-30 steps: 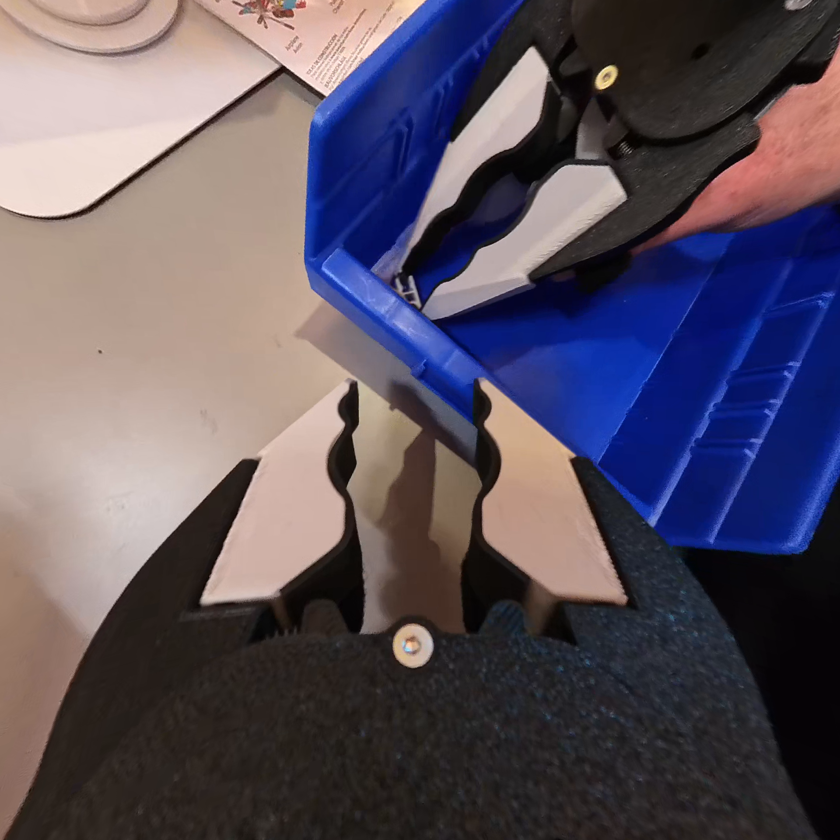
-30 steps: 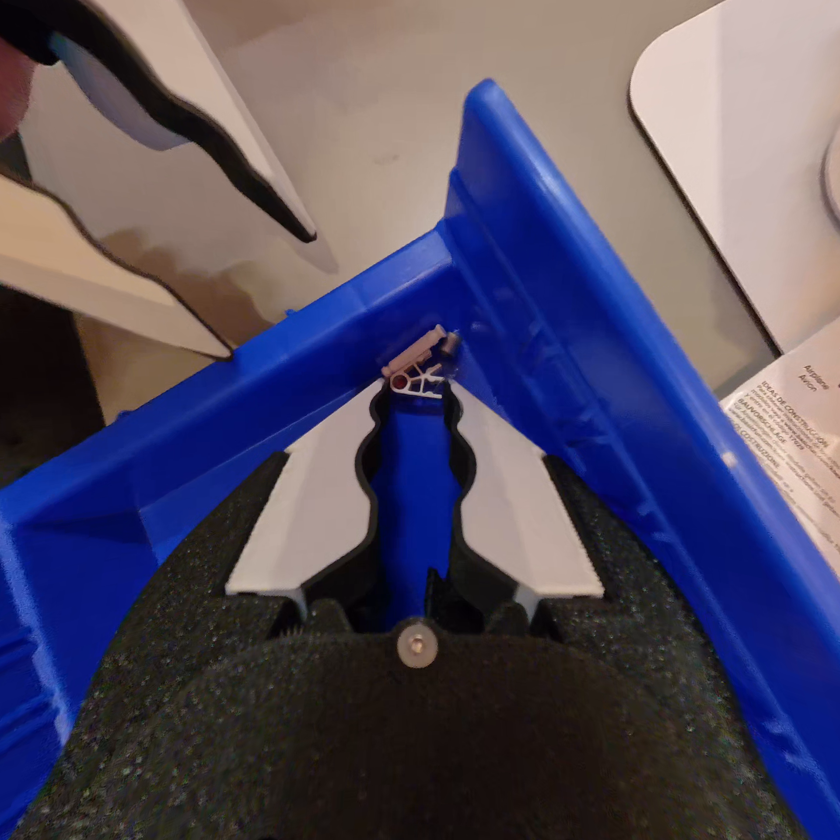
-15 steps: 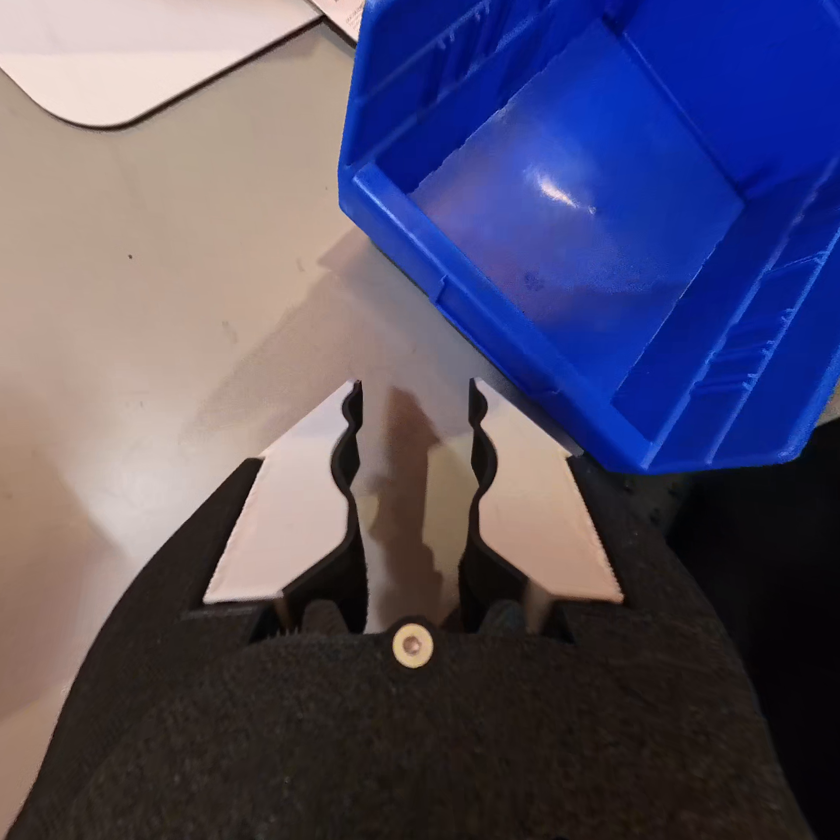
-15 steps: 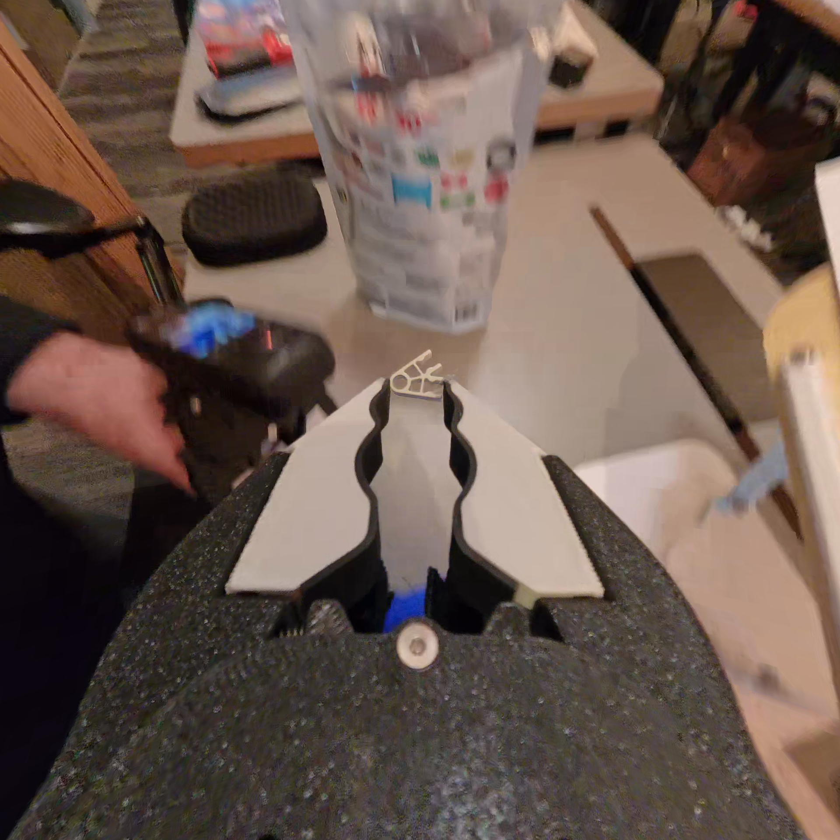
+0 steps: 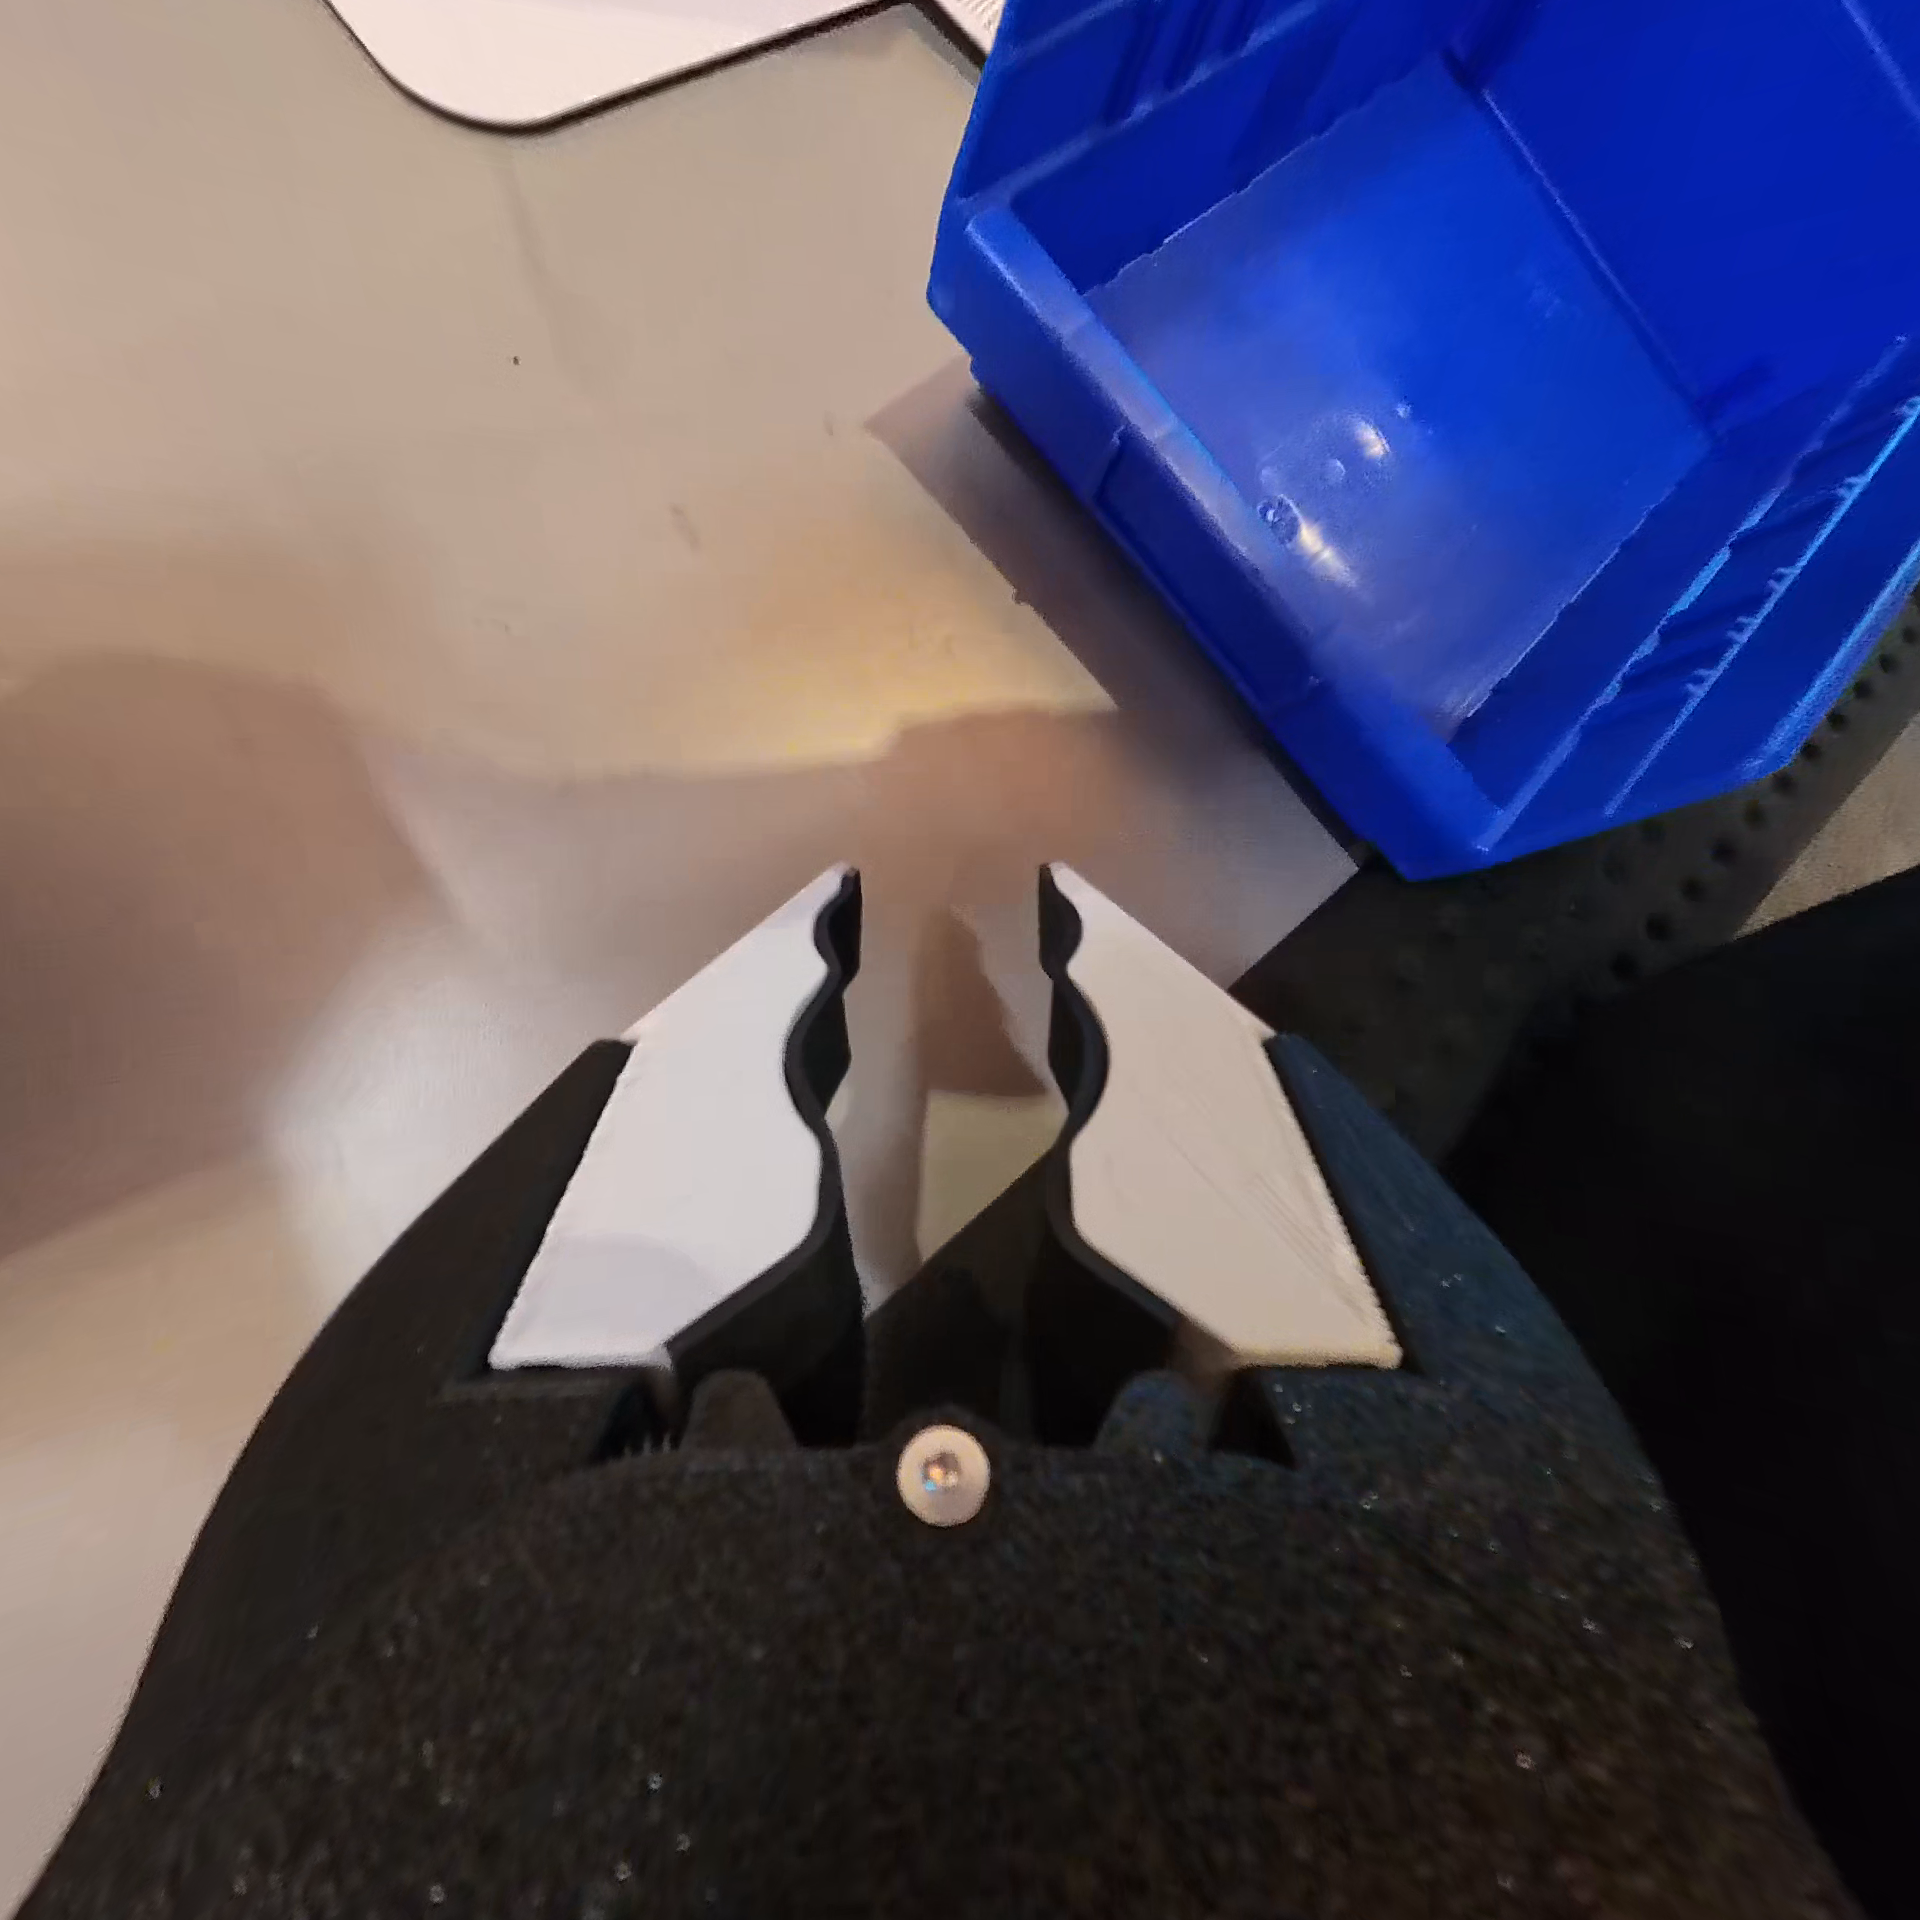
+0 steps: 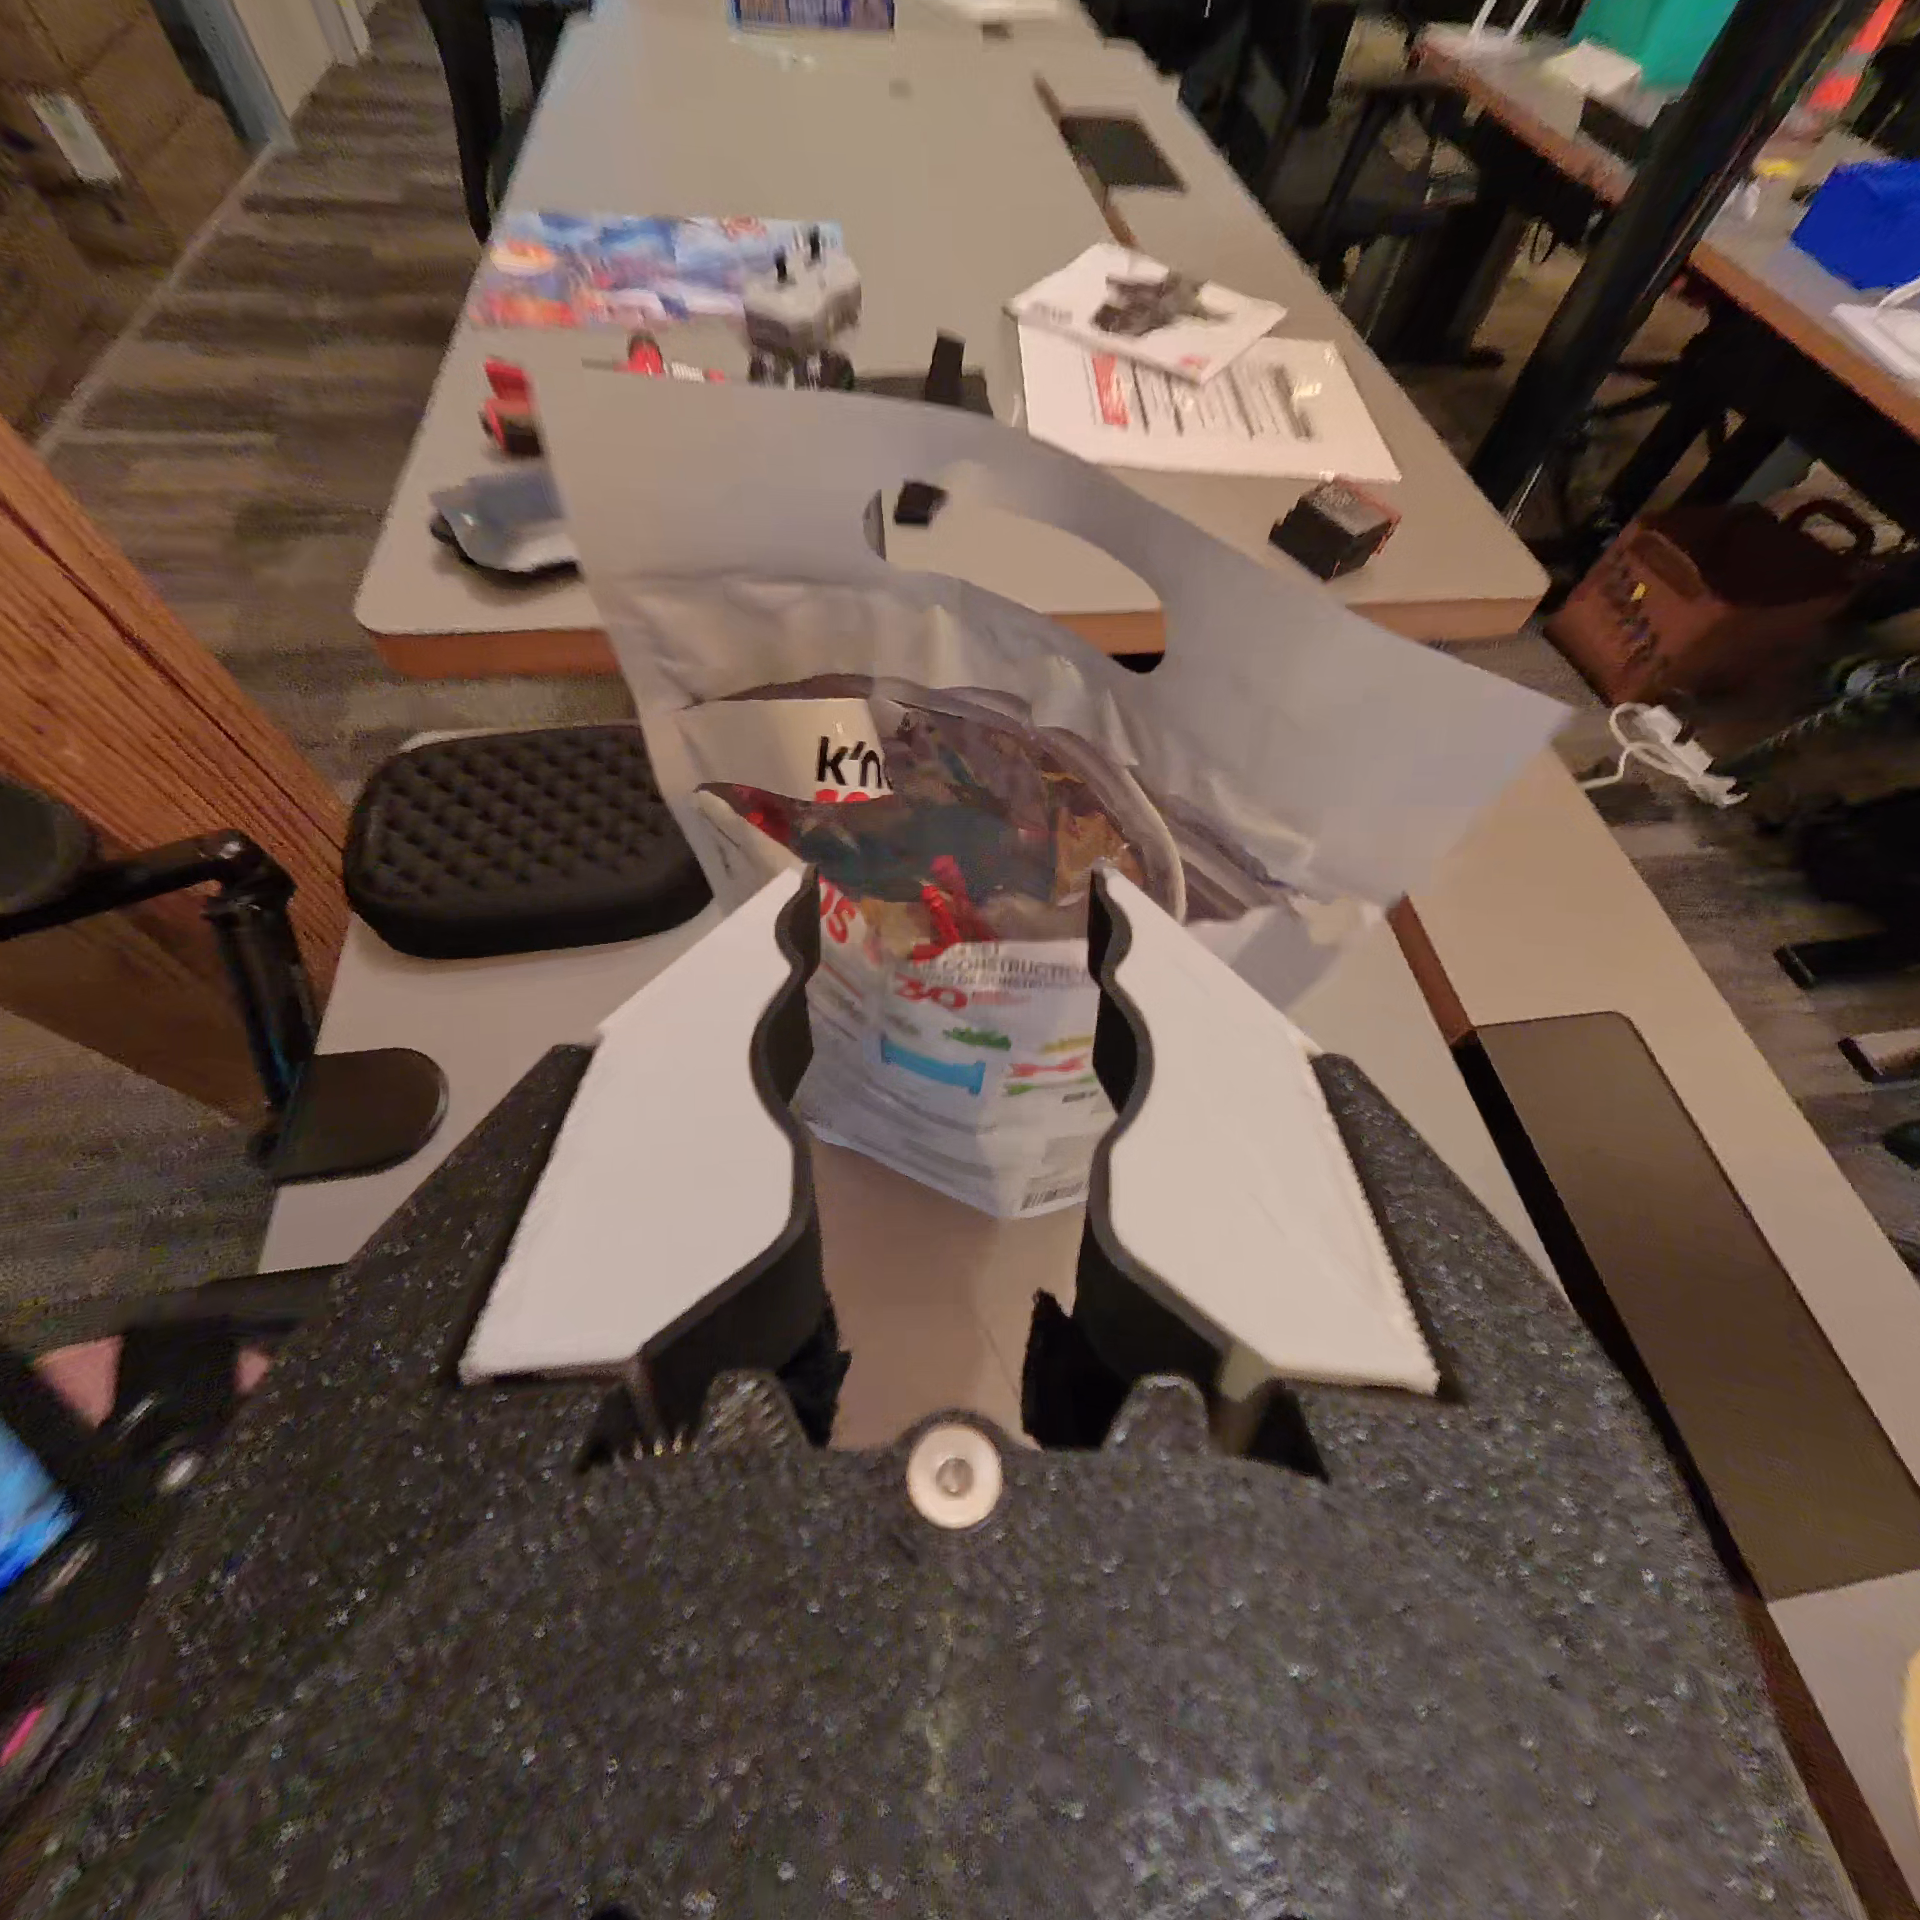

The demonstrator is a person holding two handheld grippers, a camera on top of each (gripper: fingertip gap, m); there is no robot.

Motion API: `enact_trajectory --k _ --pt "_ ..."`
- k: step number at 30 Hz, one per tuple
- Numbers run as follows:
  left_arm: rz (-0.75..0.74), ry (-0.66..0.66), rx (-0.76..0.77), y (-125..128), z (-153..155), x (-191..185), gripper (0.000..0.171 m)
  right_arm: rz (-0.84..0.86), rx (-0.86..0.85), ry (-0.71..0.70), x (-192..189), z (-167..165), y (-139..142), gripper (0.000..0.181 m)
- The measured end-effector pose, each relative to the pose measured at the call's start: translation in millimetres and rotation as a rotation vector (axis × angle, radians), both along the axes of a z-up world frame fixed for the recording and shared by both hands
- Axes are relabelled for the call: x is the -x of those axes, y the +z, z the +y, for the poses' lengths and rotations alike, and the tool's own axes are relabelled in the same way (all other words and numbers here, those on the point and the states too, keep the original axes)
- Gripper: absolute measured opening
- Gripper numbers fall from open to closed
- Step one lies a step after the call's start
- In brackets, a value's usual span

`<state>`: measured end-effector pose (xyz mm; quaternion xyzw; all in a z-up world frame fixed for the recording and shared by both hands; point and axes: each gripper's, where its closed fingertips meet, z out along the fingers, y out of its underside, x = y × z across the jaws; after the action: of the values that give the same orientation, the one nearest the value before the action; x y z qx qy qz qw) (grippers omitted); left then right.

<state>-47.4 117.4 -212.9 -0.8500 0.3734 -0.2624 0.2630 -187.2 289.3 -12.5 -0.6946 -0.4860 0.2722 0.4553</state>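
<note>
The left tool [image 5: 949, 883], jaws apart and empty, hangs over the grey table [image 5: 468, 520]; an empty blue bin [image 5: 1455, 436] sits ahead to its right. The right tool [image 6: 948, 894], agape and empty, faces an open printed bag [image 6: 966, 852], probably light and crinkly.

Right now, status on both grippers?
Left gripper open, empty, beside blue bin. Right gripper open, empty, facing open printed bag. Nothing between.
</note>
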Motion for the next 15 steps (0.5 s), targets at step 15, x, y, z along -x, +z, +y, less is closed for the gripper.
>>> enact_trajectory --k 15 --pt "-0.124 -0.137 0.081 -2.8 6.8 -60.8 0.036 -0.291 0.35 -0.21 -292.1 -121.2 -186.2 0.029"
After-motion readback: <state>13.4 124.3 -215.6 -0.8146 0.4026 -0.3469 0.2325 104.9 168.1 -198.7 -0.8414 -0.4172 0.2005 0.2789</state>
